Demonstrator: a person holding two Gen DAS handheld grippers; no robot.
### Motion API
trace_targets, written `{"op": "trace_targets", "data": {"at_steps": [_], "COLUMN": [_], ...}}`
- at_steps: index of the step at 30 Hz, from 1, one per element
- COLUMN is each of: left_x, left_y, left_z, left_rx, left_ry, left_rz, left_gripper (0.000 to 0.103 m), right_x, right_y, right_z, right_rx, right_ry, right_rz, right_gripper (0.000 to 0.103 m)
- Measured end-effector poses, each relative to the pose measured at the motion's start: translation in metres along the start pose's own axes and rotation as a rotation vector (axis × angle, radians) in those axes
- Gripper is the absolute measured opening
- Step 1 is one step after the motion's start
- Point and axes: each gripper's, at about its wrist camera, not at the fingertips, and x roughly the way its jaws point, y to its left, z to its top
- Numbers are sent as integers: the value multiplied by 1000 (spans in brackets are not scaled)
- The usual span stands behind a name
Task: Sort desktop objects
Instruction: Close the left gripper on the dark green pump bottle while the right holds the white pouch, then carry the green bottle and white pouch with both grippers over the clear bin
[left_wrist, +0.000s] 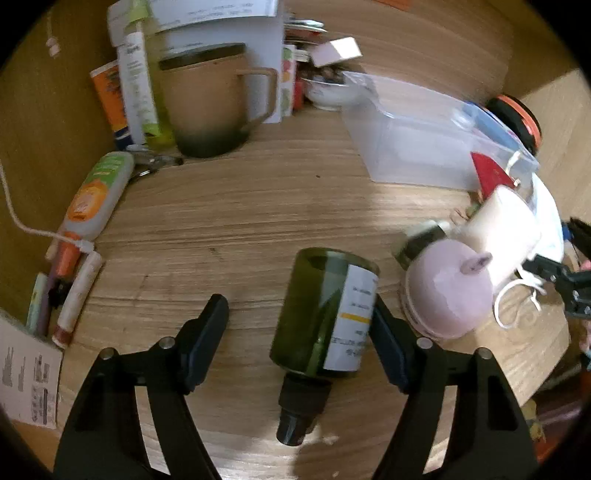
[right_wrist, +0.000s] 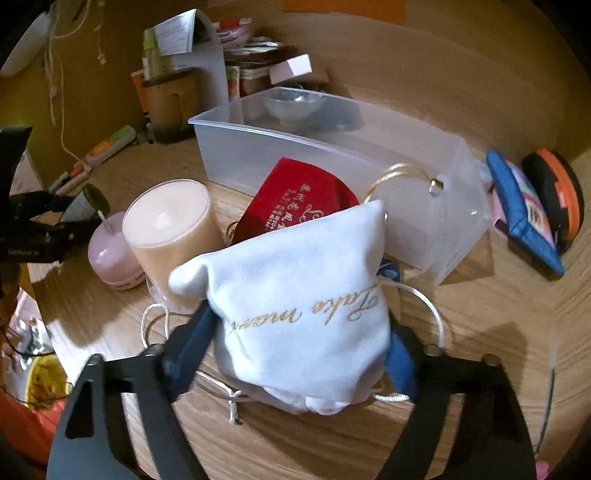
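**Both tongs over the cluttered desk, one around a pouch, one beside a bottle**

From my seat I start with the wooden desk (left_wrist: 258, 206), which fills both views. The biggest item on it is the clear plastic bin (right_wrist: 332, 155), standing toward the back right with a small bowl seen through its far wall. Left of it stands a tan mug (left_wrist: 210, 99) with a dark lid. In front of the bin lies a white drawstring pouch (right_wrist: 295, 302) with gold script, and my right gripper (right_wrist: 295, 354) has it between the fingers: both blue pads touch its sides, so I read it as gripped. Just left of the pouch stands a cream candle jar (right_wrist: 170, 229), with a red pouch (right_wrist: 295, 199) behind it and a pink domed gadget (right_wrist: 110, 254) beside it.

My left gripper (left_wrist: 299, 328) stands wide. A dark green bottle (left_wrist: 321, 314) with a white label lies on its side between the fingers, cap toward the camera; its right finger seems to touch the label, while the left one is well clear. A tube (left_wrist: 96, 195) with an orange and green label lies at the far left.
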Motion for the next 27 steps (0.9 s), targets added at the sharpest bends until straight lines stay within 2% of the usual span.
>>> {"op": "trace_targets", "data": {"at_steps": [1,3,4,8,10,14,21,27], "left_x": [0,1,2,1,-2,-6,-20,-35], "left_y": [2,6,8,7,3,-3,3,12], "left_z": [0,1,1,1,-1,-2,11,30], "left_rx": [-7,-22,-28,-19,-7,10,-24,-39], "left_ry": [-4,-4,1,10,9,-5,-39,-77], "left_rz": [1,-3,-13,-29,-34,-21,-42,-32], "left_gripper": [75,66,57,42,41,41,41,41], "right_x": [-1,-3,-4,-12,-15,-26,-54,-78], "right_y": [-1,-3,-5,-13,-14,-18,-31,-47], "right_z": [-1,-3,-3,-8,-10,-12,-12,-9], "right_rx": [2,16,31,76,89,117,140,153], "right_ry": [-7,-16,-21,-32,-34,-60,-106,-153], "right_rz": [6,14,21,61,75,97,111,90], "right_gripper": [72,69,66,60,55,54,54,54]}}
